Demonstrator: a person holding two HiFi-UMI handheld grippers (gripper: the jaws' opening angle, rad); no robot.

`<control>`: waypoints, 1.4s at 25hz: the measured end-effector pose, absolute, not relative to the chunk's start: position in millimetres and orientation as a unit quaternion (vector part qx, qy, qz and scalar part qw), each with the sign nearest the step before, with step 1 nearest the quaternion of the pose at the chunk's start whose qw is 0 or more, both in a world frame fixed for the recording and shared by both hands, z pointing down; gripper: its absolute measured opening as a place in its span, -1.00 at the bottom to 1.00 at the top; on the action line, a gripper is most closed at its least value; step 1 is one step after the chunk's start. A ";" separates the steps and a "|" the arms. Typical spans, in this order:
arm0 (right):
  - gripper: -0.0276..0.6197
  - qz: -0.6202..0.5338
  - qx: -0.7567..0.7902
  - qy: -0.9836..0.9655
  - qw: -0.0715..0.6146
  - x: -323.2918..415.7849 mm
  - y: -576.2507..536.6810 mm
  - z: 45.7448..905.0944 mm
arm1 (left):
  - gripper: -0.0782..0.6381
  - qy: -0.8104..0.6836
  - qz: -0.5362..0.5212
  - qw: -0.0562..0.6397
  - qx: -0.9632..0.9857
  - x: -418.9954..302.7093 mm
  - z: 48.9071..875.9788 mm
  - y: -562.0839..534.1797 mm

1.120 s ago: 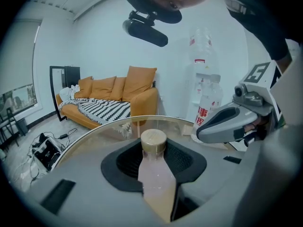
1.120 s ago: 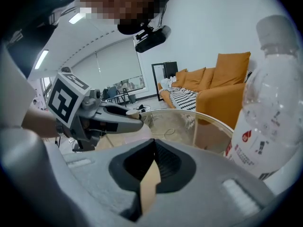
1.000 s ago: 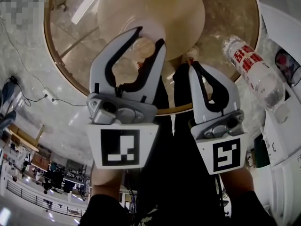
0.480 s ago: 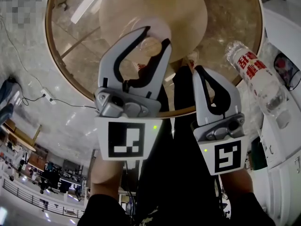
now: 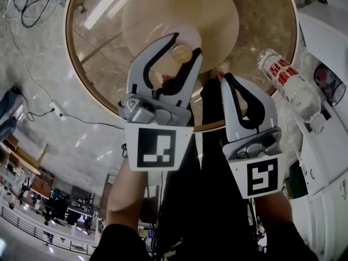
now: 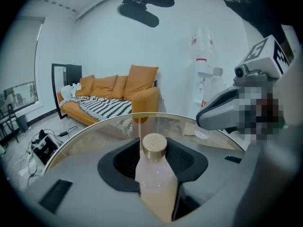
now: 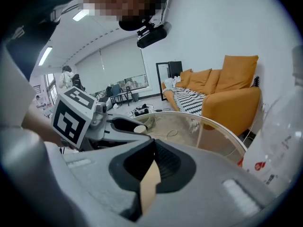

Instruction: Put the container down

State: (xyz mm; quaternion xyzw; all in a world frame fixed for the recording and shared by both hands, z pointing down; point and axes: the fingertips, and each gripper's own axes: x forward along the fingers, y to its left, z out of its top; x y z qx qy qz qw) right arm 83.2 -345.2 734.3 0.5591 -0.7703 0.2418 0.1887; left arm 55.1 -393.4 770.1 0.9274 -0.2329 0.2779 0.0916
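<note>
Glass table (image 5: 261,20): container (image 6: 155,171) upright, cap up, between opening left gripper (image 5: 186,43) jaws

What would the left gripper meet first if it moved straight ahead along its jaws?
The small gold-capped bottle, already between the opening jaws of the left gripper; the glass table probably lies beyond.

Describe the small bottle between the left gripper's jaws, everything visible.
The small bottle looks pale pink and slightly translucent, with sloped shoulders, a short neck and a round tan cap of a wooden or brassy look. It stands upright between the jaws of the left gripper, which are opening; a dark gap shows along its lower right side. It is over the round glass table. Its base is hidden, so whether it rests on the glass cannot be told.
</note>
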 end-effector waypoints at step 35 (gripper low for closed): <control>-0.93 0.162 0.516 -0.820 0.188 51.7 -358.2 513.0 | -0.74 -0.325 0.247 0.121 0.905 -4.9 524.7 -382.2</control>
